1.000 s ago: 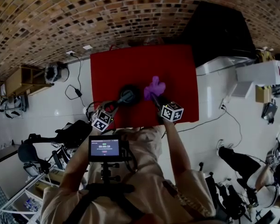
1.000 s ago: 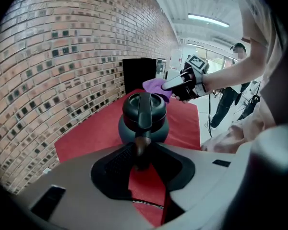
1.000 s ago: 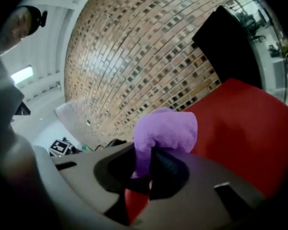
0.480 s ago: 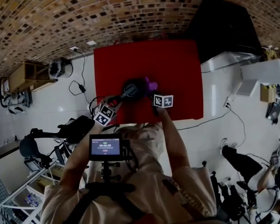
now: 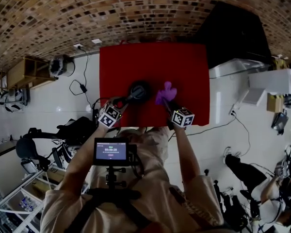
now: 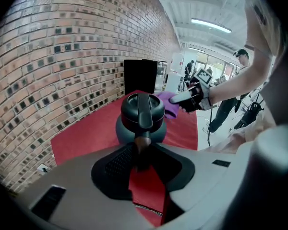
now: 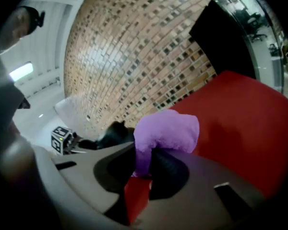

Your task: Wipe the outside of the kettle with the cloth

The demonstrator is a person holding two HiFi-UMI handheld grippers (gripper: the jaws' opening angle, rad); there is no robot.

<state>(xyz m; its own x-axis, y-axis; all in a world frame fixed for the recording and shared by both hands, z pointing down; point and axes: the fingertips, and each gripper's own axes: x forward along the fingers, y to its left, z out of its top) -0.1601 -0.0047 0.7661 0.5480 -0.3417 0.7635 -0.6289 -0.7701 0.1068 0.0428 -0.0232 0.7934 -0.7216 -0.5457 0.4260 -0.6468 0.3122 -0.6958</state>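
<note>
A dark round kettle (image 5: 138, 90) stands near the front middle of the red table (image 5: 155, 62). My left gripper (image 5: 124, 101) is shut on the kettle's handle; in the left gripper view the handle (image 6: 139, 110) runs back into my left gripper (image 6: 140, 150). My right gripper (image 5: 168, 104) is shut on a purple cloth (image 5: 166, 93), held just right of the kettle with a small gap between them. In the right gripper view the cloth (image 7: 167, 132) bulges out of my right gripper (image 7: 146, 169), and the kettle (image 7: 116, 132) lies behind it to the left.
A black cabinet (image 5: 233, 33) stands at the table's far right corner, with a brick wall (image 5: 87, 13) behind. Cables (image 5: 82, 89) trail over the white floor on the left. Another person (image 6: 240, 87) stands far off in the left gripper view.
Half a second ago the right gripper held the cloth against the kettle's right side; it has since drawn back to the right and towards me. The left gripper has kept its hold on the handle.
</note>
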